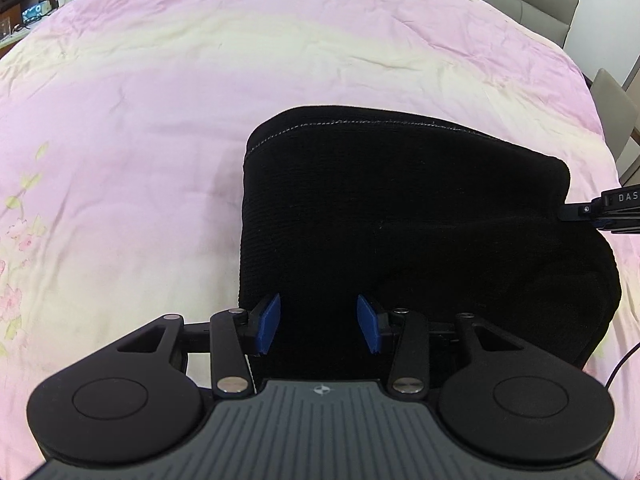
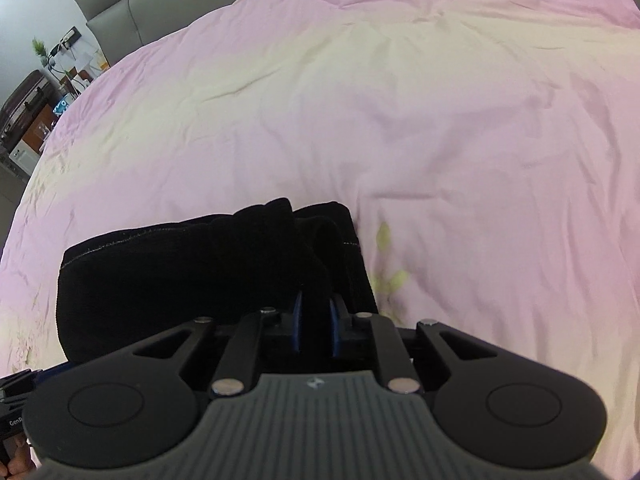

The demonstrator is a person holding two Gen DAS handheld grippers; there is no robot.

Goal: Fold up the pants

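Black pants (image 1: 400,208) lie folded on your pink bed cover (image 1: 160,120), both tongs at their near edge.

Your left tongs (image 1: 318,322) stand partly apart over the near edge of the cloth, pads (image 1: 269,320) gripping nothing. Your right tongs (image 2: 315,322) are pinched narrow on a fold of the pants at their right end.

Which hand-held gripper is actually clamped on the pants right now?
The right hand-held gripper: its blue pads pinch the black pants. The left hand-held gripper stands open.
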